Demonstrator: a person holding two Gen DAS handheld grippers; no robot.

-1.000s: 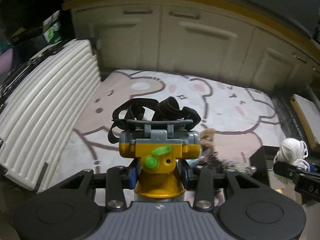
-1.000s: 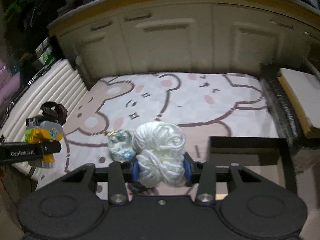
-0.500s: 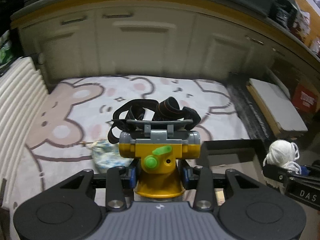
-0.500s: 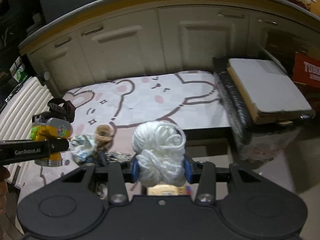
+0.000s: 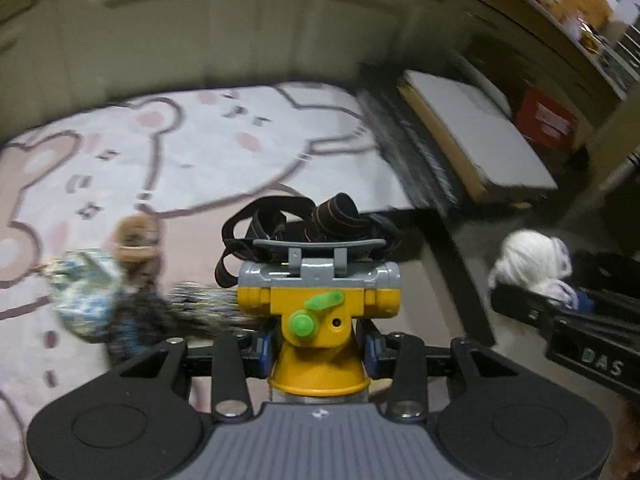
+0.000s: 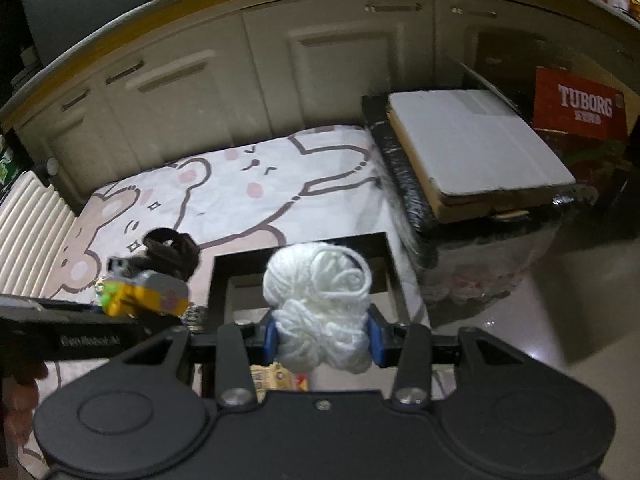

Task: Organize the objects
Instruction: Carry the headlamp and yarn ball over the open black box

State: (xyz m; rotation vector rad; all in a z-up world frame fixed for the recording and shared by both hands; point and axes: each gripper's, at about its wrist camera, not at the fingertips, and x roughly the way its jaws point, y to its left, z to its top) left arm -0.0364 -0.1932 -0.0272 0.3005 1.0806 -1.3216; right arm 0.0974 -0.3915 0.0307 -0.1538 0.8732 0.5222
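My left gripper point(image 5: 318, 350) is shut on a yellow and grey headlamp point(image 5: 318, 300) with a black strap point(image 5: 308, 220) and holds it above the rug. It also shows in the right wrist view point(image 6: 148, 294). My right gripper point(image 6: 322, 340) is shut on a ball of white yarn point(image 6: 320, 300), over a black open box point(image 6: 300, 264). The yarn also shows in the left wrist view point(image 5: 528, 262). A blue patterned pouch point(image 5: 86, 292), a brown furry item point(image 5: 134, 234) and a dark sparkly item point(image 5: 200, 308) lie on the rug.
A bear-print rug point(image 6: 248, 188) covers the floor before cream cabinets point(image 6: 320, 64). A black-wrapped box with a white board on it point(image 6: 472, 144) stands right of the rug. A red Tuborg carton point(image 6: 580, 104) stands behind it. A ribbed white panel point(image 6: 28, 232) is at left.
Both grippers have swung to the right with their loads. The black box and the wrapped box have come closer to the middle. The left view is blurred by motion.
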